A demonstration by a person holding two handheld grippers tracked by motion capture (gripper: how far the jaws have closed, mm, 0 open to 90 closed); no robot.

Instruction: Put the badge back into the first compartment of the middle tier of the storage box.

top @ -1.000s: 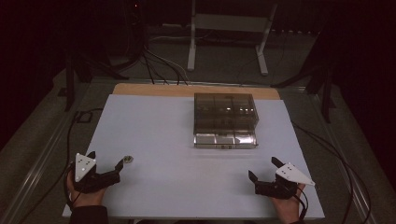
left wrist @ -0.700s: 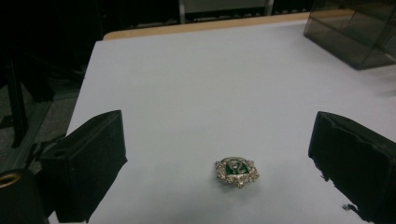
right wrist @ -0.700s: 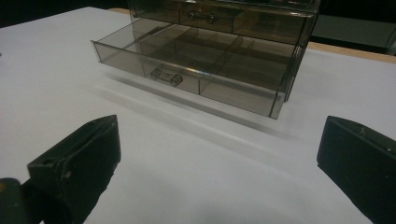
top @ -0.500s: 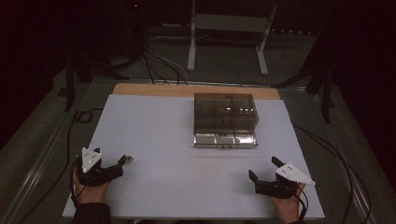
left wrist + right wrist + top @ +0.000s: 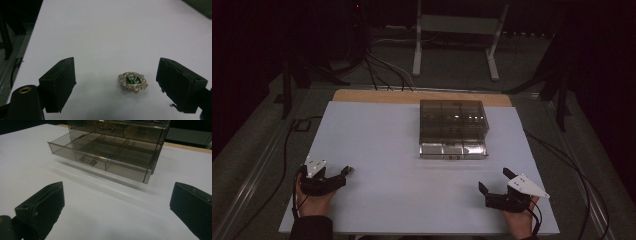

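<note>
Left gripper view looks down on a small ornate brooch (image 5: 133, 82), silver-edged with a green centre, lying flat on the white desk (image 5: 120, 32). It is shield-shaped, its tapered tip pointing toward the bottom of that view and slightly to the right, so its long axis runs roughly along the line of the jaws. The left claw (image 5: 116, 86) stands spread, and its jaws have just been closing; the brooch lies between them, nearer the right-hand jaw, and neither pad touches it. From the high view, the left claw (image 5: 346, 173) sits low at the desk's near left corner with a hand (image 5: 312, 197) gripping it, and the brooch itself is too small to make out there. The right claw (image 5: 495, 180) rests near the desk's near right corner, jaws spread wide with nothing between them. Ahead of it, in the right gripper view, stands a smoky clear drawer box (image 5: 130, 135) whose bottom drawer (image 5: 100, 155) is pulled out, its compartments showing.
</note>
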